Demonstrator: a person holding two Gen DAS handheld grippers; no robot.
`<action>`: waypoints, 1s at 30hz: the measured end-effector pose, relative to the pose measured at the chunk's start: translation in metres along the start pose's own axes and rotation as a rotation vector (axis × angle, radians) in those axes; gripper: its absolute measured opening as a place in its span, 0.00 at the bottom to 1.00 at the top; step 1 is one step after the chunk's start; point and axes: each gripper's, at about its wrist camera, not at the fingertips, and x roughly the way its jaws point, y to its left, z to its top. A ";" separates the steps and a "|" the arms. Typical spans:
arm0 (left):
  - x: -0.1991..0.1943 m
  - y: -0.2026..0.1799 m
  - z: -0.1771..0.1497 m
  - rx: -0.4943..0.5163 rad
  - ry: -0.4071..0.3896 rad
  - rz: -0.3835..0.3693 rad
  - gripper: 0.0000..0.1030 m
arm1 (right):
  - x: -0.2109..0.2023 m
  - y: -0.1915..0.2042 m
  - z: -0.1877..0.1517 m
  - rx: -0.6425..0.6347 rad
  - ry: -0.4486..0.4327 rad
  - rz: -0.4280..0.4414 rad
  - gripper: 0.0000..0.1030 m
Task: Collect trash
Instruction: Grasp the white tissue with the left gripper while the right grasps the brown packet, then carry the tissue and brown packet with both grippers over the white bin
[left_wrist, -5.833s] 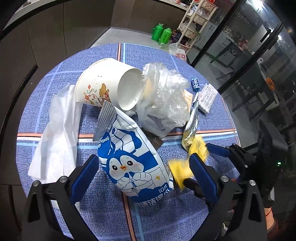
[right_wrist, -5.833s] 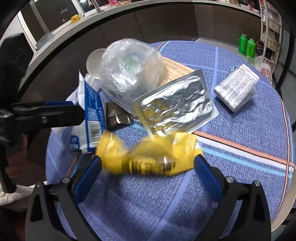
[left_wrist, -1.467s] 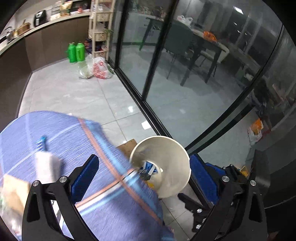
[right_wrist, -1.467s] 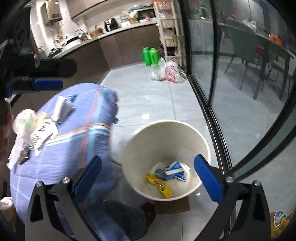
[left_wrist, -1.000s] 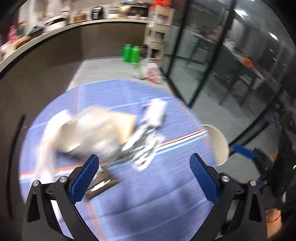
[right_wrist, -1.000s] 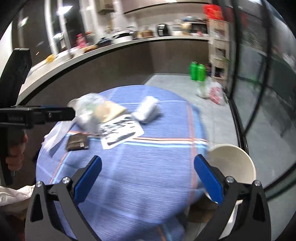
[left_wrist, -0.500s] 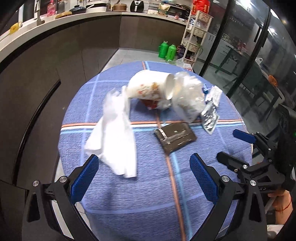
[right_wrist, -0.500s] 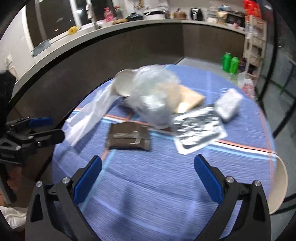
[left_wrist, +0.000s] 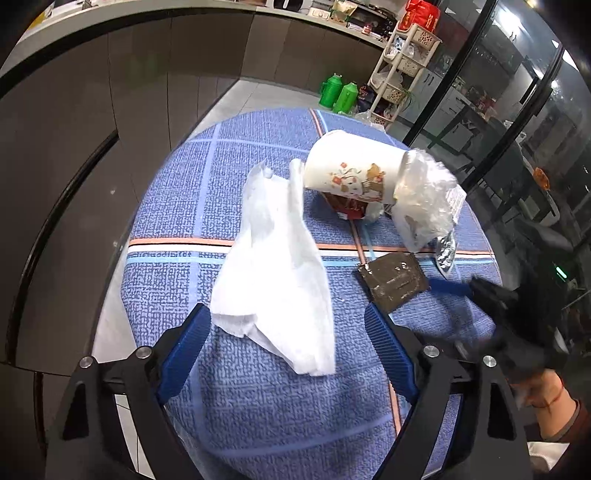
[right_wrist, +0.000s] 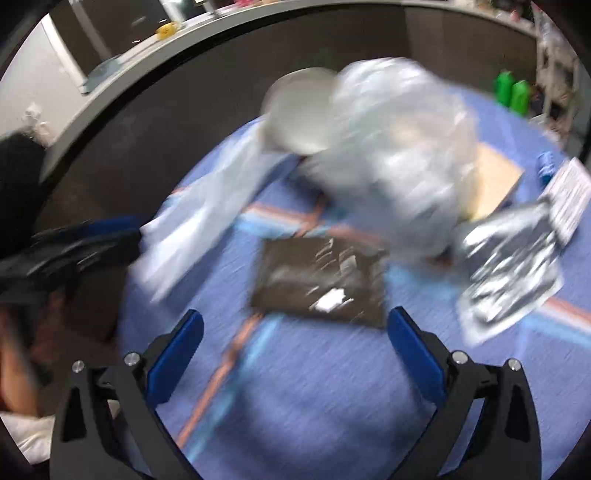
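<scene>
Trash lies around the dark packet (right_wrist: 317, 280): white tissue (left_wrist: 277, 266) left; my left gripper (left_wrist: 288, 339) and right gripper (right_wrist: 295, 336) both spread, empty.

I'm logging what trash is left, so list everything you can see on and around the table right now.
Table: one, round, blue plaid cloth.
Paper cup: one, white with print, on its side at the far part.
Clear plastic bag: one, crumpled, at the cup's mouth.
Tissue: one, white, left of centre.
Dark packet: one, brown, flat, right of the tissue.
Silver foil pack: one, right side.
Printed leaflet: one, white, far right.
Green bottles: two, on the floor beyond.
Left gripper: open, over the tissue's near end.
Right gripper: open, near the dark packet.
</scene>
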 end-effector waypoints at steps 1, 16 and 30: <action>0.002 0.002 0.001 0.001 0.005 -0.004 0.75 | -0.004 0.008 -0.004 -0.022 0.013 0.065 0.97; 0.025 0.010 0.013 -0.005 0.047 0.007 0.85 | 0.038 0.019 0.028 -0.278 0.026 -0.116 0.69; 0.054 -0.006 0.025 0.044 0.111 0.008 0.06 | 0.006 0.007 0.008 -0.177 -0.045 -0.168 0.17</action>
